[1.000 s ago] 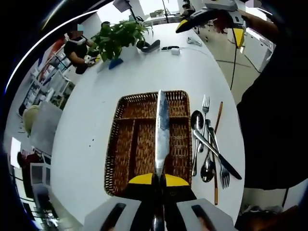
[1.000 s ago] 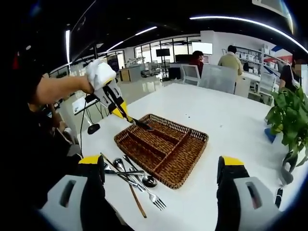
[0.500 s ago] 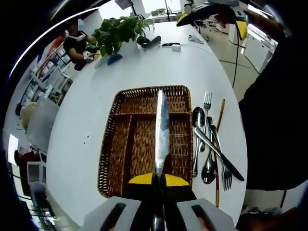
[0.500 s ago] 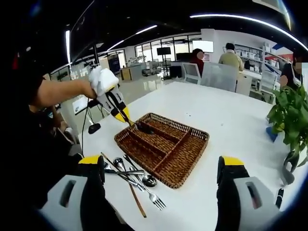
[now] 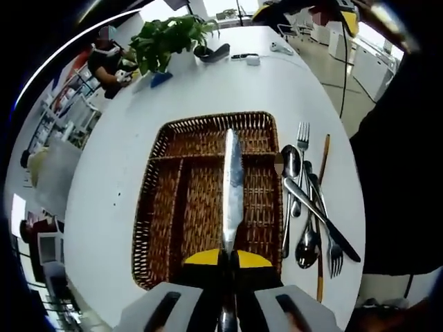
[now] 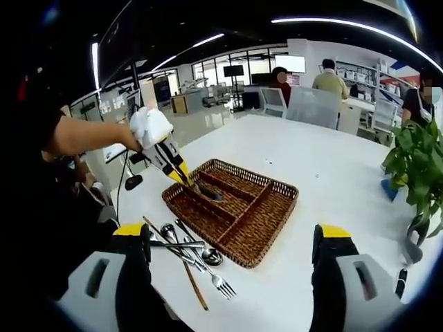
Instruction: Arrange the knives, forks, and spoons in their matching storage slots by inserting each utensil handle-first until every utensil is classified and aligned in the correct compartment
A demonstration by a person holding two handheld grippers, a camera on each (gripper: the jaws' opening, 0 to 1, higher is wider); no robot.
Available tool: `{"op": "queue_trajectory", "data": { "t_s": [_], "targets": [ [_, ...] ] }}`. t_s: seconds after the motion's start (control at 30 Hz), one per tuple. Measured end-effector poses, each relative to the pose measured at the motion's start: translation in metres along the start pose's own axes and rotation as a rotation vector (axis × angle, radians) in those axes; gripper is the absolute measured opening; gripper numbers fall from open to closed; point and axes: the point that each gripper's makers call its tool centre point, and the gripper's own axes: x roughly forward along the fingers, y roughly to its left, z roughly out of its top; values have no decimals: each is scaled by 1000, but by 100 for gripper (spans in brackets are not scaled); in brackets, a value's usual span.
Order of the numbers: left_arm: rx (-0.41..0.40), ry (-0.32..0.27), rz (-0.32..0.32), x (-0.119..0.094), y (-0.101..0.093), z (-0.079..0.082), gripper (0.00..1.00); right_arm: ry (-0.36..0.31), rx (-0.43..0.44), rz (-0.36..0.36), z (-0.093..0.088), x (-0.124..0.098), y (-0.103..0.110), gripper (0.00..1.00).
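My left gripper [image 5: 227,257] is shut on a silver knife [image 5: 232,181], whose blade points forward over the long slots of the brown wicker tray [image 5: 148,207]. In the right gripper view the left gripper [image 6: 178,171], held by a white-gloved hand, slants down and the knife's [image 6: 208,193] far end dips into the tray [image 6: 280,209]. Loose forks, spoons and a knife [image 5: 308,207] lie on the white table beside the tray, seen again as a utensil pile [image 6: 190,254]. My right gripper [image 6: 232,238] stands open above the table's near side, holding nothing.
A wooden stick [image 5: 321,207] lies among the loose utensils. A potted plant [image 5: 168,41] and small items [image 5: 243,58] sit at the table's far end; the plant [image 6: 414,166] is right of the tray. People sit at desks behind. The table edge runs close past the utensils.
My left gripper has come down and closer to the tray with the knife; the knife's far end now sits lower among the slots. The right gripper has stayed put.
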Motion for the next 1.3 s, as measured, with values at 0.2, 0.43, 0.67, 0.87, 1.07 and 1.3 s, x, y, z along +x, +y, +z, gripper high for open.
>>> {"op": "queue_trajectory", "data": {
  "t_s": [0.2,0.43,0.67,0.87,1.07,1.3],
  "targets": [
    [5,14,2,10,-1,-4,3,4,-5,3,0,-1,1,99],
    [26,37,0,22,-4,-6,4,7,-6,-3,0,-2,-2,99],
    [21,29,-11,42,-6,-7,4,11,-13,1,2,-3,-2,99],
    [16,36,-13,55,-6,-11,4,13,-18,-5,3,-6,-5,99],
    [12,53,-31,62,-10,-19,4,15,-15,-7,1,-6,-5,99],
    [-3,81,-28,75,-9,-31,4,21,-8,-9,-2,-6,-5,99]
  ]
}}
